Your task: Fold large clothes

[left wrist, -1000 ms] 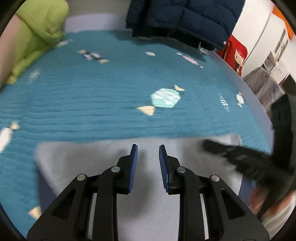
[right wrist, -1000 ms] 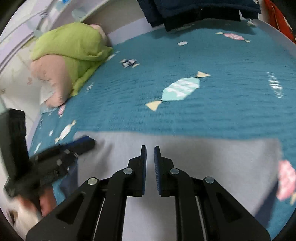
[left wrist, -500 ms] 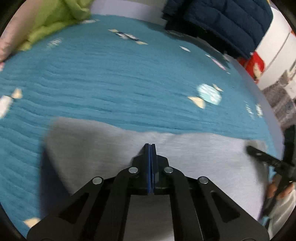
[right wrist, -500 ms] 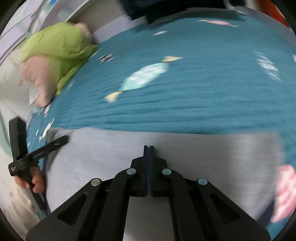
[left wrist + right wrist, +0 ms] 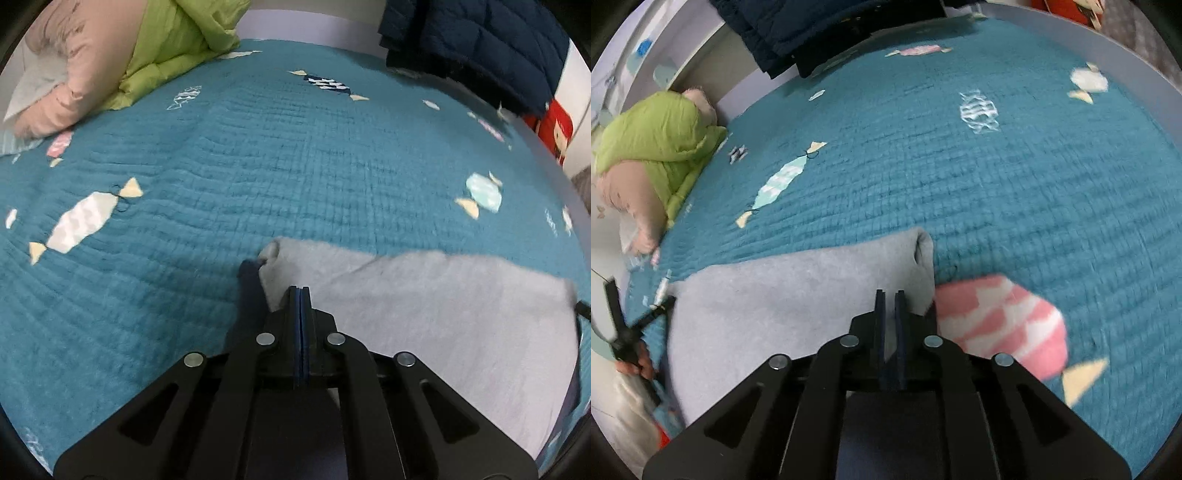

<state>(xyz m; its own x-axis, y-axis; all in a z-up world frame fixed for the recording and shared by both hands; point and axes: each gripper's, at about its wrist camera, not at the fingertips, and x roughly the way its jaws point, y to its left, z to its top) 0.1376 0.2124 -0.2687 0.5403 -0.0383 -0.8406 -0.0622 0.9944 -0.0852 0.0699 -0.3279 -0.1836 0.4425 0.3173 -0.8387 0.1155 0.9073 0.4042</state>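
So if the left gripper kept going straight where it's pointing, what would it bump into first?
Most likely the grey garment: the left gripper points down at its rolled corner, fingers shut. Just past that corner lies the teal bedspread. Depth is hard to judge here.

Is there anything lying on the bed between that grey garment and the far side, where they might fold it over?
Nothing visible. Beyond the grey garment the teal bedspread lies bare up to the green quilt and dark jacket at the bed's far edge. The candy shapes are only printed pattern.
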